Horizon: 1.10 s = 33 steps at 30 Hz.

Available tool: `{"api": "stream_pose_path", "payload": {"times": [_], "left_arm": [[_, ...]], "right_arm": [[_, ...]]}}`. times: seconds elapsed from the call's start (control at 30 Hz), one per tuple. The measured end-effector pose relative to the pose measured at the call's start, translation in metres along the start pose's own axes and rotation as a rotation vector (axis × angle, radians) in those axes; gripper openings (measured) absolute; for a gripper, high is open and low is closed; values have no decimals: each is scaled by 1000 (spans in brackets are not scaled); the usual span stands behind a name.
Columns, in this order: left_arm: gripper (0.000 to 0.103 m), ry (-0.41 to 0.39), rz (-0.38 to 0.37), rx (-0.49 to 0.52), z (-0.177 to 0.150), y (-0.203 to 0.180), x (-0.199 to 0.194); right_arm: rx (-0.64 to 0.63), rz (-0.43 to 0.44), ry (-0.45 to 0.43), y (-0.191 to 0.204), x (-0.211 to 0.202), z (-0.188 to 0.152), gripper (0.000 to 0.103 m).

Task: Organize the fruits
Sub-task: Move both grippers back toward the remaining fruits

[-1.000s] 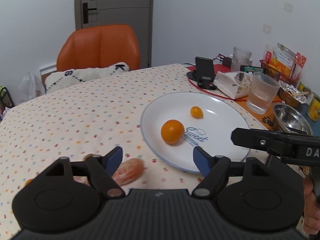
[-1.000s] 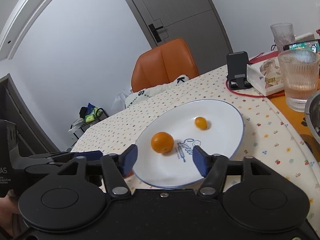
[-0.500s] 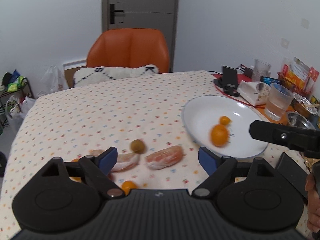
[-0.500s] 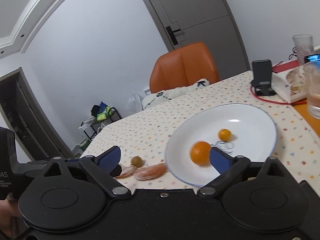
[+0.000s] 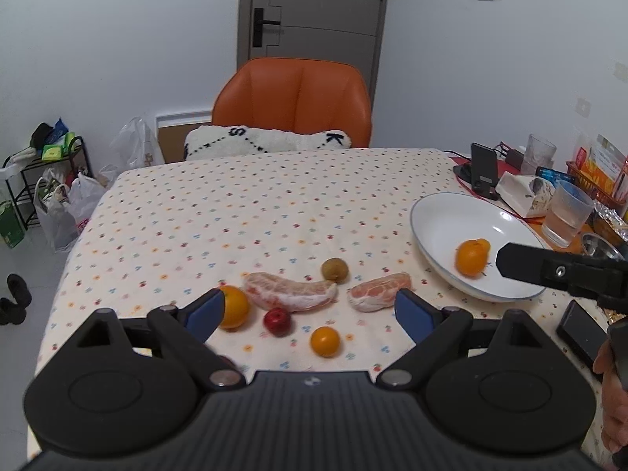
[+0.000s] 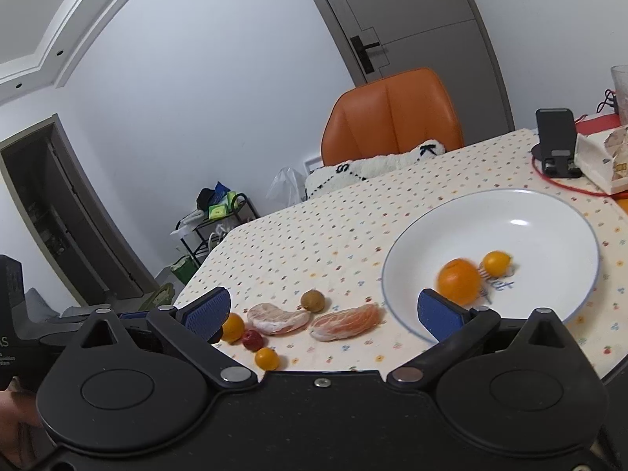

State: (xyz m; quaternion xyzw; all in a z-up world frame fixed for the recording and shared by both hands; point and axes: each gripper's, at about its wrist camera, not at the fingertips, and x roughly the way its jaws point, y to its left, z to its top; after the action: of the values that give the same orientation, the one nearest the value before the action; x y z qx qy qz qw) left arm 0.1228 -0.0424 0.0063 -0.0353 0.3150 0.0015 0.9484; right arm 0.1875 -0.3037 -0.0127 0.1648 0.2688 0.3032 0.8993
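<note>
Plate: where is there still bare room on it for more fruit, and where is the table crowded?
The plate is bare across its far half; only an orange and a small orange sit near its front. The tablecloth toward the chair is free. The front edge is crowded: two peeled segments and small fruits.

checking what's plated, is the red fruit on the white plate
No, the red fruit lies on the tablecloth, apart from the white plate.
</note>
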Motion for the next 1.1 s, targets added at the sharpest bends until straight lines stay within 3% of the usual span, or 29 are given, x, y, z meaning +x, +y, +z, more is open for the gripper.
{"api": "stream_pose_path", "payload": {"times": [0.6, 0.93, 1.1], "left_arm": [[92, 37, 54, -106, -38, 57, -8], [89, 23, 39, -135, -46, 74, -1], [76, 25, 19, -144, -48, 76, 7]], "right_arm": [[-95, 42, 130, 42, 32, -28, 103], [-127, 31, 178, 54, 50, -35, 103], [-141, 28, 203, 58, 61, -37, 97]]}}
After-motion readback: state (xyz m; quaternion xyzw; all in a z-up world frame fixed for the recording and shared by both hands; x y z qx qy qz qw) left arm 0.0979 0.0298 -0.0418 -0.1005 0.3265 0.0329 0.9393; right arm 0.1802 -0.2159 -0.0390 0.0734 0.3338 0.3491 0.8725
